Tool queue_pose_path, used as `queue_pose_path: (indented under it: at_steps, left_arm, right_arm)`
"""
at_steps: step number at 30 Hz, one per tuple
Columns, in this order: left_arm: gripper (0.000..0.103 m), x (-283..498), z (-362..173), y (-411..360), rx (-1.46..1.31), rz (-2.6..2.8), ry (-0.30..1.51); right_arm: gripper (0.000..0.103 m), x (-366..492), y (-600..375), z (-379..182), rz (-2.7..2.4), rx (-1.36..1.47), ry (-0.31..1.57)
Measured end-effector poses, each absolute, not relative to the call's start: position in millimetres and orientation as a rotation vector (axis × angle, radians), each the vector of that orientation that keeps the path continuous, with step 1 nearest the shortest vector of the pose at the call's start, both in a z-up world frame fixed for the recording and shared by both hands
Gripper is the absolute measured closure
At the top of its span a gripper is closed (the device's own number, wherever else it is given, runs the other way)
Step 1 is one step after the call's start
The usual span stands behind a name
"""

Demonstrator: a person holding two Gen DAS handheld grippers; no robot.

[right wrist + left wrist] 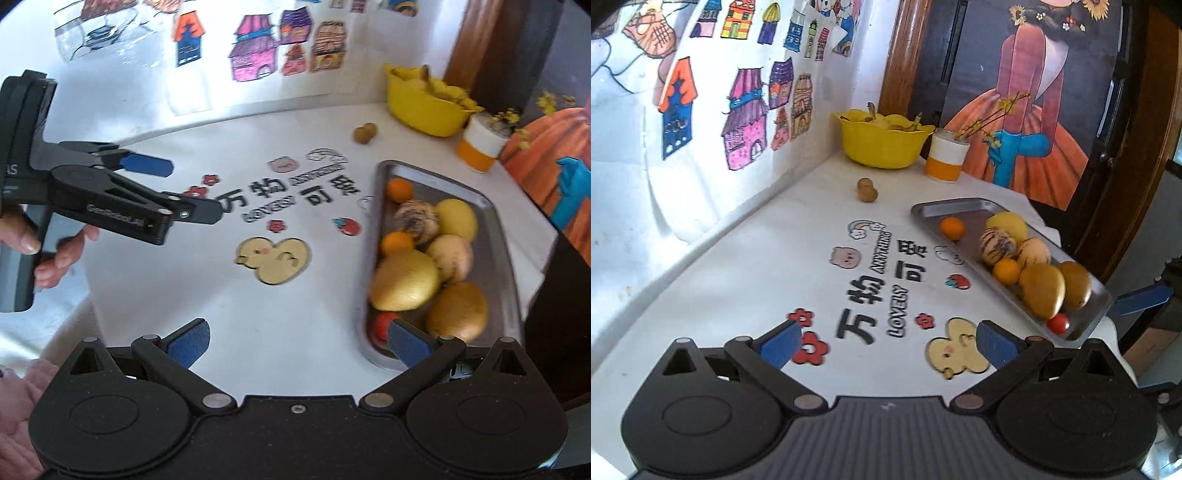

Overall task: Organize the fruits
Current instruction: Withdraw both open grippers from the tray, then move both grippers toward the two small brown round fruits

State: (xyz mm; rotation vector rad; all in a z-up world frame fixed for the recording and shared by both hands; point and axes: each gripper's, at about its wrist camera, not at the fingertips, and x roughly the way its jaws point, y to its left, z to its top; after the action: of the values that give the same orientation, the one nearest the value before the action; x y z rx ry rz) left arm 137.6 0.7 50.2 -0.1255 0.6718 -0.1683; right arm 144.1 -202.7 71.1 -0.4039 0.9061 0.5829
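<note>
A metal tray (923,210) (495,221) on the white table holds several fruits: two small oranges (952,228), a yellow fruit (1006,223), two striped pale melons (997,246), two large yellow-green mangoes (1042,290) (404,280) and a small red tomato (1058,324) (382,325). Two small brown fruits (867,190) (365,133) lie on the table near a yellow bowl (882,146) (424,110). My left gripper (886,345) (192,188) hangs open over the printed cloth, empty. My right gripper (299,343) is open at the tray's near end, empty.
An orange and white cup (946,157) (480,144) with yellow flowers stands beside the bowl. A wall with house drawings (746,122) runs along the left. A painting (1027,110) leans behind the tray. A person's hand (55,254) holds the left gripper's handle.
</note>
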Motion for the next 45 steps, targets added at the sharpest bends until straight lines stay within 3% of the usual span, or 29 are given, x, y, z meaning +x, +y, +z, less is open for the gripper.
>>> queue_pose_path:
  at_steps: [10, 17, 22, 36, 43, 45]
  left_arm:
    - [0.001, 177.1, 61.7, 23.9, -0.136, -0.116, 0.680]
    - [0.001, 234.8, 64.5, 18.1, -0.155, -0.111, 0.641]
    - [0.001, 286.0, 58.9, 5.7, -0.166, -0.105, 0.621]
    - [0.005, 404.6, 15.3, -3.2, -0.250, -0.118, 0.691]
    - [0.019, 413.9, 2.5, 3.0, -0.288, -0.130, 0.663]
    - [0.021, 413.1, -1.6, 5.2, -0.300, -0.132, 0.655]
  right_arm:
    - [0.001, 194.2, -174.0, 102.9, 0.613, -0.378, 0.935]
    - [0.001, 288.1, -168.5, 146.3, 0.462, -0.199, 0.896]
    - [0.001, 368.6, -162.9, 140.6, 0.408, -0.085, 0.934]
    - [0.022, 498.8, -137.2, 57.7, 0.413, 0.095, 0.998]
    - [0.043, 519.7, -130.2, 32.0, 0.424, 0.137, 1.042]
    - [0.045, 522.4, -126.9, 27.7, 0.438, 0.145, 1.046]
